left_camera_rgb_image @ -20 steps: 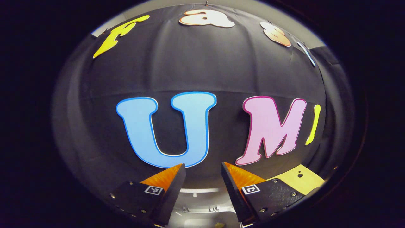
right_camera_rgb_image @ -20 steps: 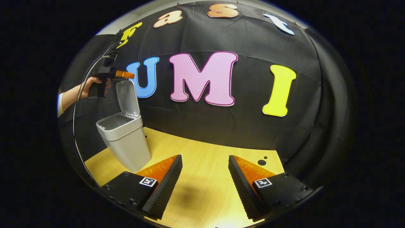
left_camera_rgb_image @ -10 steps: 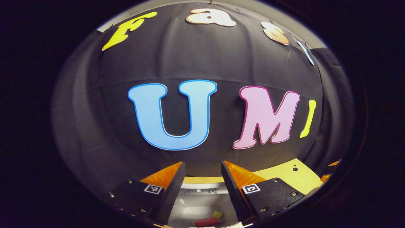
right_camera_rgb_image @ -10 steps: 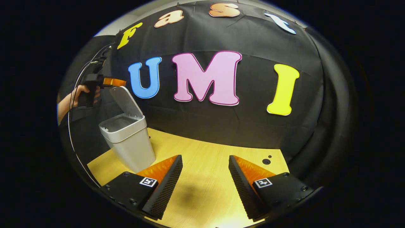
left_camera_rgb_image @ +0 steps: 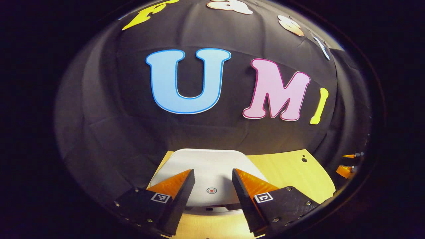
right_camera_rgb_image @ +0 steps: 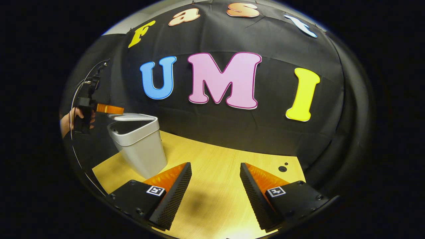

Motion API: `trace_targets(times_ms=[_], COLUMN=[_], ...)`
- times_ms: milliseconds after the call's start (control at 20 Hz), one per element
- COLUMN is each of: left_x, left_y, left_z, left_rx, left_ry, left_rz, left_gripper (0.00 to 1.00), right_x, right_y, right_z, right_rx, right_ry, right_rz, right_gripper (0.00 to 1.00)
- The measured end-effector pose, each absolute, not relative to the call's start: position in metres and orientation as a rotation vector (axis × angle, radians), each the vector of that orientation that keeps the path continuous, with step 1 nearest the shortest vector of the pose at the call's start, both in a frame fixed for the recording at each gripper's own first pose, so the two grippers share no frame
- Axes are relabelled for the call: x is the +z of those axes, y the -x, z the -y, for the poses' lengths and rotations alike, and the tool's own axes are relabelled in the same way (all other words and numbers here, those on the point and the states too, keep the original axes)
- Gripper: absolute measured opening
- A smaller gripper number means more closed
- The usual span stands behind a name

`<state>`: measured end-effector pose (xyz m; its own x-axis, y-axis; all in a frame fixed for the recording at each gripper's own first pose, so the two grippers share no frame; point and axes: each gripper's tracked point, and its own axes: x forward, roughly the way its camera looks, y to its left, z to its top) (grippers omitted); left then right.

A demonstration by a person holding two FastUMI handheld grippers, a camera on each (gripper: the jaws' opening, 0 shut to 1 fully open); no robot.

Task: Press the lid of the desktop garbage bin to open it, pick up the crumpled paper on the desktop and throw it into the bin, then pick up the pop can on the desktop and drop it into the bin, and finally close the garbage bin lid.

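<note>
Left gripper view looks down along the left gripper (left_camera_rgb_image: pixel 210 181) onto the lid (left_camera_rgb_image: pixel 206 164) of the garbage bin (right_camera_rgb_image: pixel 141 151), which lies just beneath and ahead of its tips, nearly flat, with a small round mark between the 2 fingers. Closing well probably means pressing straight down near the lid's front edge until it seats, since the right gripper view shows a thin gap at the rim. Its jaws stand partly apart, grasping nothing; whether a tip touches the lid, I cannot tell. Right gripper (right_camera_rgb_image: pixel 215 179) hangs released over bare tabletop (right_camera_rgb_image: pixel 215 199), well right of the bin.
</note>
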<state>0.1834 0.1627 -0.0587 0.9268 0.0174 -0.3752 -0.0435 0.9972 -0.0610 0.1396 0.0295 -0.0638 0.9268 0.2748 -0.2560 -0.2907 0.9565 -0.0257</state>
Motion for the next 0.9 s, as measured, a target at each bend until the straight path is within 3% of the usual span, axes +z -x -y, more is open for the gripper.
trace_targets(times_ms=[900], left_x=[-0.103], left_y=[-0.174], left_z=[-0.150], left_rx=[0.024], left_ry=[-0.037], left_rz=[-0.484], left_gripper=[0.80], right_x=[-0.078], right_y=[-0.137], right_z=[-0.044], right_rx=[0.316], right_ry=[0.072], right_rz=[-0.282], right_gripper=[0.95])
